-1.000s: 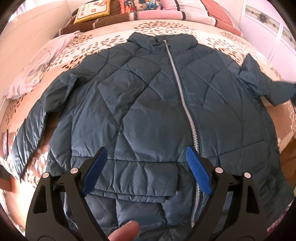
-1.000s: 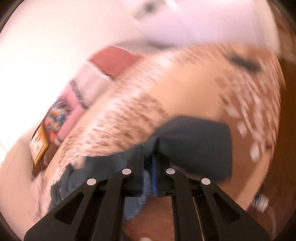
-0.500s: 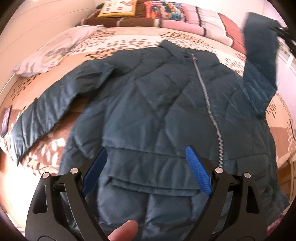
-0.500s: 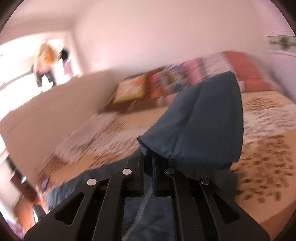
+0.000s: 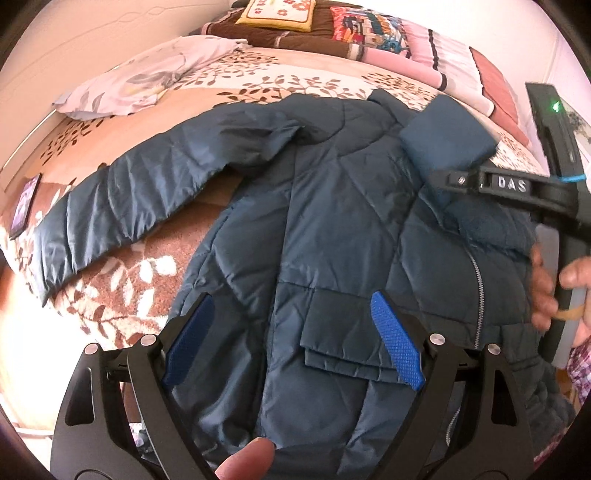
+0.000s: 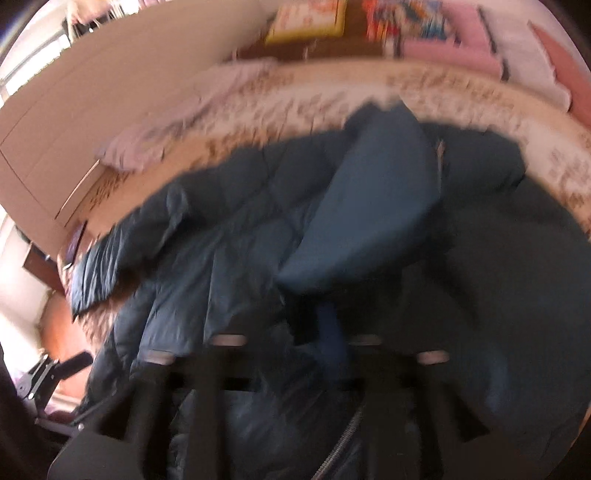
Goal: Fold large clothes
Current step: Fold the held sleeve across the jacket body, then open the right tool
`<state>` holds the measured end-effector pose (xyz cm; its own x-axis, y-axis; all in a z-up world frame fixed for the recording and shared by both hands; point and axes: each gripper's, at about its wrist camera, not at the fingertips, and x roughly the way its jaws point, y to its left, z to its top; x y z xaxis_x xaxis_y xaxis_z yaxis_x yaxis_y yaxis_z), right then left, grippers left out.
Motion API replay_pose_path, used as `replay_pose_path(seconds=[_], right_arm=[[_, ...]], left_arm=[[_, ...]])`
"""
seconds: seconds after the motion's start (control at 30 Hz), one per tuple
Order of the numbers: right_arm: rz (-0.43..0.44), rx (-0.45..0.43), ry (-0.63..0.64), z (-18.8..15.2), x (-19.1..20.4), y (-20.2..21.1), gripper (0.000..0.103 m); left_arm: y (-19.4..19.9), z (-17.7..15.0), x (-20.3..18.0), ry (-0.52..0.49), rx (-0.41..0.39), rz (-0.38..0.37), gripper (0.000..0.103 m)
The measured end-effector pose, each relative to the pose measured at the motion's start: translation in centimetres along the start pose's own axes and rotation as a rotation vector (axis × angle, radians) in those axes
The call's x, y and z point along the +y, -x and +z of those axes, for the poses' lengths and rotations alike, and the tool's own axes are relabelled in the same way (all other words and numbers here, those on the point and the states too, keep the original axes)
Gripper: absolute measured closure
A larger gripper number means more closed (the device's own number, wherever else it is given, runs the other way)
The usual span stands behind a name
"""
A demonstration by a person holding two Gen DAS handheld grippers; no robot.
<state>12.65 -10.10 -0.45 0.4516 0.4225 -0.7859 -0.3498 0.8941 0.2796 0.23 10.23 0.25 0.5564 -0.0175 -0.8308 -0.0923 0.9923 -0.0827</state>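
A dark blue quilted jacket [image 5: 332, 221] lies front up on the bed, zipper [image 5: 478, 291] closed. Its left sleeve [image 5: 122, 206] stretches out to the left. My left gripper [image 5: 295, 343] is open and empty, just above the hem near a pocket flap [image 5: 343, 332]. My right gripper [image 5: 439, 173] is shut on the cuff of the right sleeve [image 5: 447, 136] and holds it over the jacket's chest. In the blurred right wrist view the sleeve [image 6: 373, 206] hangs from the shut gripper [image 6: 325, 314] above the jacket [image 6: 221, 258].
The bed [image 5: 258, 77] has a leaf-patterned cover. A lilac cloth [image 5: 147, 81] lies at the far left. Pillows and folded blankets [image 5: 369, 29] line the headboard. A small dark frame [image 5: 24, 206] lies at the bed's left edge.
My right gripper has carried the right sleeve up from the bed's right side and swung it over onto the jacket's chest. My left gripper has drifted left along the hem, still open.
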Motion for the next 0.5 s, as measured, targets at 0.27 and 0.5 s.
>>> replay_pose_path(seconds=[0.27, 0.5], right_arm=[[-0.034, -0.044, 0.001, -1.4, -0.8, 2.8, 0.029], [-0.216, -0.036, -0.067, -4.7, -3.1, 4.1, 0.029]], left_arm=[[0.7, 1.3, -1.4, -0.059, -0.044, -0.009, 0.017], [-0.4, 3.9, -3.2, -0.074, -0.029, -0.051, 0.017]])
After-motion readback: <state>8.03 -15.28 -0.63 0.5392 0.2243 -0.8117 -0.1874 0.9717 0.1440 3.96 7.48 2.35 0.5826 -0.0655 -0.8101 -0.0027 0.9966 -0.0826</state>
